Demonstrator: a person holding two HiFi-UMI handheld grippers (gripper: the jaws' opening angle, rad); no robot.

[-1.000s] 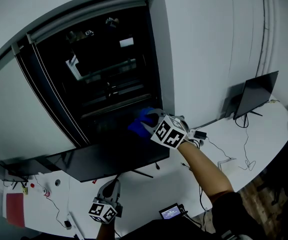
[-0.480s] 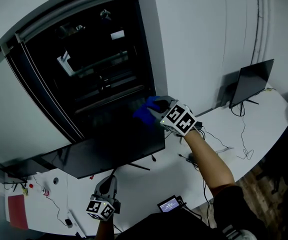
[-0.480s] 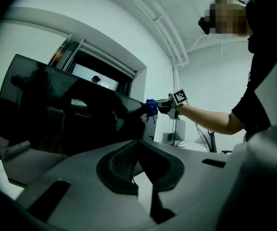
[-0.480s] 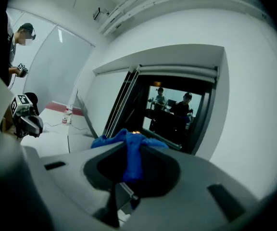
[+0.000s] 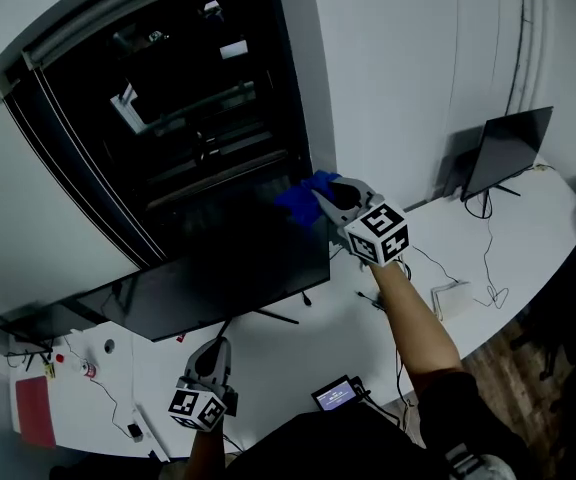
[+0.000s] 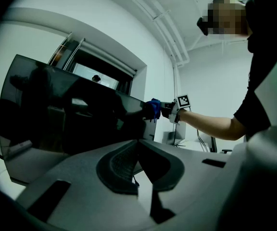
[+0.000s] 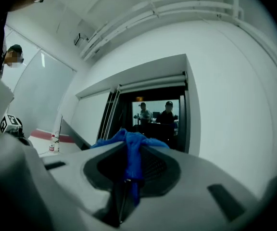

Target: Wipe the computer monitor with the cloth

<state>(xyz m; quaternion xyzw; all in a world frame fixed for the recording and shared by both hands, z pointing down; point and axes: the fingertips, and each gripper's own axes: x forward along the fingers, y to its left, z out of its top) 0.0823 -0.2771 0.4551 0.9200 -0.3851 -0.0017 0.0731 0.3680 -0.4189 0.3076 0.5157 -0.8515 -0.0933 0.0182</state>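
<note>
The big dark monitor (image 5: 218, 268) stands on the white desk (image 5: 298, 353), and the left gripper view also shows the monitor (image 6: 71, 114). A blue cloth (image 5: 303, 193) is bunched at the screen's top right corner, with my right gripper (image 5: 330, 200) shut on it. In the right gripper view the cloth (image 7: 131, 150) hangs between the closed jaws of the right gripper (image 7: 129, 146). My left gripper (image 5: 213, 360) hovers low over the desk in front of the monitor, shut and holding nothing. From the left gripper (image 6: 138, 143) I see the cloth (image 6: 153, 109) against the screen edge.
A smaller monitor (image 5: 505, 153) stands at the desk's right end, with cables (image 5: 468, 288) trailing from it. A small device with a lit screen (image 5: 336, 393) lies near the front edge, and a red sheet (image 5: 30, 408) lies at the far left. A dark window (image 5: 188, 98) is behind.
My right gripper has carried the cloth up and to the right across the screen to its top right corner. The left gripper has stayed low in front.
</note>
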